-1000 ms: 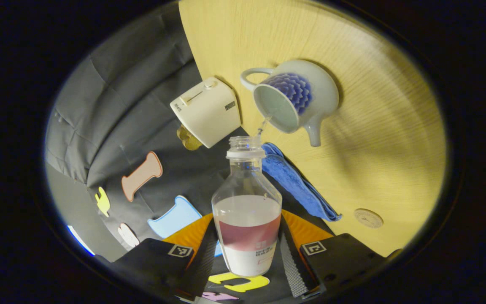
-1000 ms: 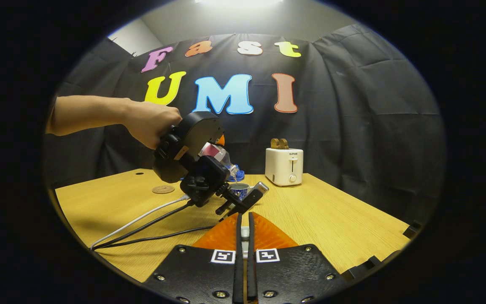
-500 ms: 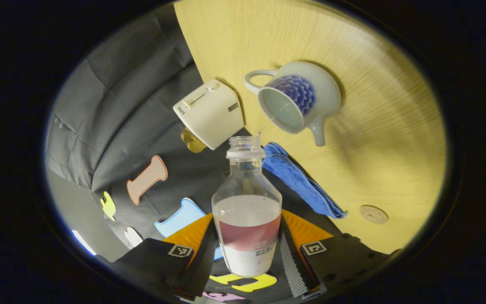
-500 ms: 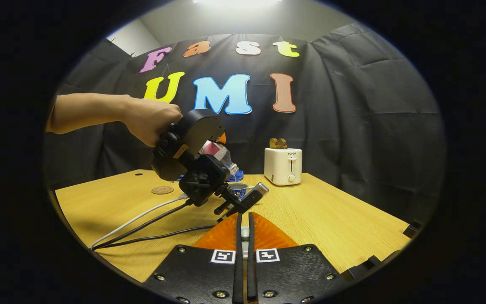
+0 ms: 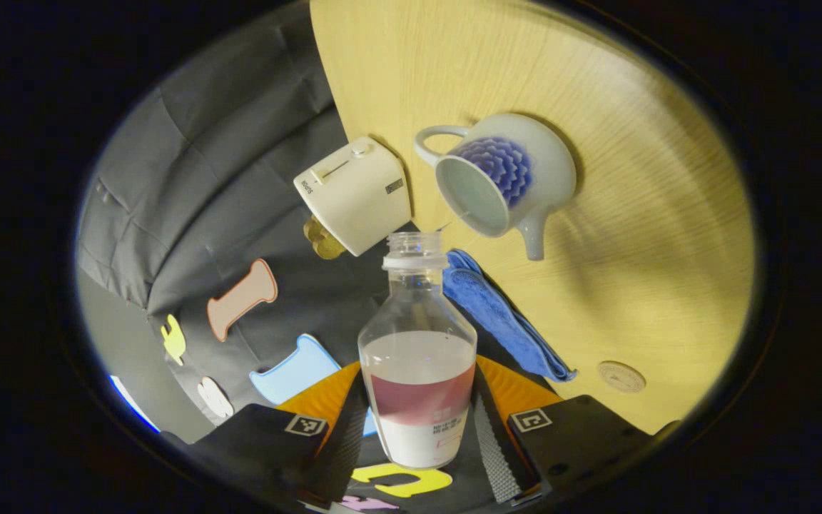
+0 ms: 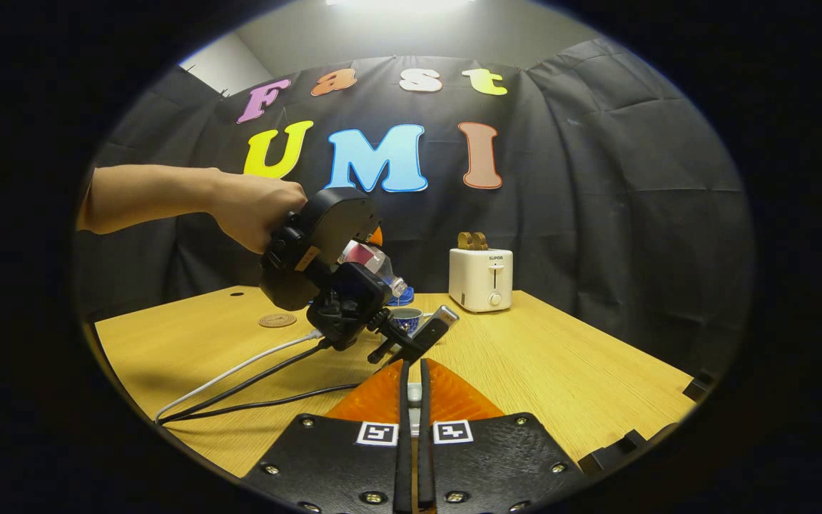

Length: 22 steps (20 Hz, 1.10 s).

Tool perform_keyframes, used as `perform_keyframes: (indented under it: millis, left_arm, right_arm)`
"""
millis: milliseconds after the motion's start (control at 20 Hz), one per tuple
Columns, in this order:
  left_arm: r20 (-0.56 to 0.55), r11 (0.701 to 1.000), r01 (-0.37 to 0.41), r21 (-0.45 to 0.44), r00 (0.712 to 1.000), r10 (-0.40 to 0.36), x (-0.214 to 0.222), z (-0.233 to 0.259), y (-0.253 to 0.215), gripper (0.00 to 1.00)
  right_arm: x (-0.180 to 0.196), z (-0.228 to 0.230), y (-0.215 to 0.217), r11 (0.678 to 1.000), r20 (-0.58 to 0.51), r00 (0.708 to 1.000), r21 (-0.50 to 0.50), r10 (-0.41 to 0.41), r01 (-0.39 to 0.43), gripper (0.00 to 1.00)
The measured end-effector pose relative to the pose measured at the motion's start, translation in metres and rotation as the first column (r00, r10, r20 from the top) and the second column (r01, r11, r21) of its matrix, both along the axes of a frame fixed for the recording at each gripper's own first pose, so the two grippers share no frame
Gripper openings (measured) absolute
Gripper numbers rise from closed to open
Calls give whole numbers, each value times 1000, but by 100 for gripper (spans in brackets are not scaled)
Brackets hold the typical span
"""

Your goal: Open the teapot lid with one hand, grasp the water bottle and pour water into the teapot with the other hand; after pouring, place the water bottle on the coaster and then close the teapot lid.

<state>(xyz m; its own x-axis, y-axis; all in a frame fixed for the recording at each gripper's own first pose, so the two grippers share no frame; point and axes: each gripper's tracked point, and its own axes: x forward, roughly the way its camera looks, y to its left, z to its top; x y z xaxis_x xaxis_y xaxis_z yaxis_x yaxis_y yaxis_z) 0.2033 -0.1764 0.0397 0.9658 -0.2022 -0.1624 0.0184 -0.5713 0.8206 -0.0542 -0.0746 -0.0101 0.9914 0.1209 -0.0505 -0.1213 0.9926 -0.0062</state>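
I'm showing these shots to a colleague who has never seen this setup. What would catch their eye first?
Probably the water bottle, uncapped and partly full, gripped by the left gripper and tipped toward the open teapot on the wooden table. Next, in the right gripper view, the hand holding that gripper above the table, with the white toaster behind. A blue cloth and round coaster lie nearby.

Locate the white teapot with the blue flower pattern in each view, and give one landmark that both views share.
Left gripper view: the white teapot with the blue flower pattern sits upper centre on the wooden table, lid off, just past the bottle's mouth.
Right gripper view: the teapot is small at centre, partly behind the left gripper.
Shared landmark: the white toaster beside it.
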Motion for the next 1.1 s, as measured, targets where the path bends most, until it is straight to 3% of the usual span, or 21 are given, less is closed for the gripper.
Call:
perform_keyframes:
  millis: [200,400,550,650,750,850,1000,1100]
  left_arm:
    - [-54,993,-2,-118,999,-4,4,-10,7,86]
    - [-146,954,-40,-298,989,-5,4,-29,20,86]
    - [-190,887,-82,-454,982,-6,0,-40,35,86]
    - [-217,820,-123,-559,976,-1,-3,-42,51,87]
    - [-229,726,-164,-668,973,10,-9,-37,73,86]
    - [-253,595,-210,-776,967,11,-16,-31,93,86]
    - [-313,345,-293,-892,950,-2,-30,-31,127,87]
    - [-302,163,-293,-942,953,-34,-30,-17,147,87]
  right_arm:
    - [0,1,0,1000,-1,1000,7,-2,2,4]
    - [0,4,1,1000,3,1000,13,-3,3,4]
    - [-1,14,0,1000,37,999,-10,-13,13,4]
    - [-2,21,-2,999,58,998,-34,-16,18,4]
    - [1,30,-2,999,79,997,-39,-16,19,4]
    - [6,33,1,999,87,996,-53,-10,15,4]
    - [19,31,8,998,74,997,-62,11,-6,4]
    - [29,28,14,999,57,998,-42,24,-22,4]
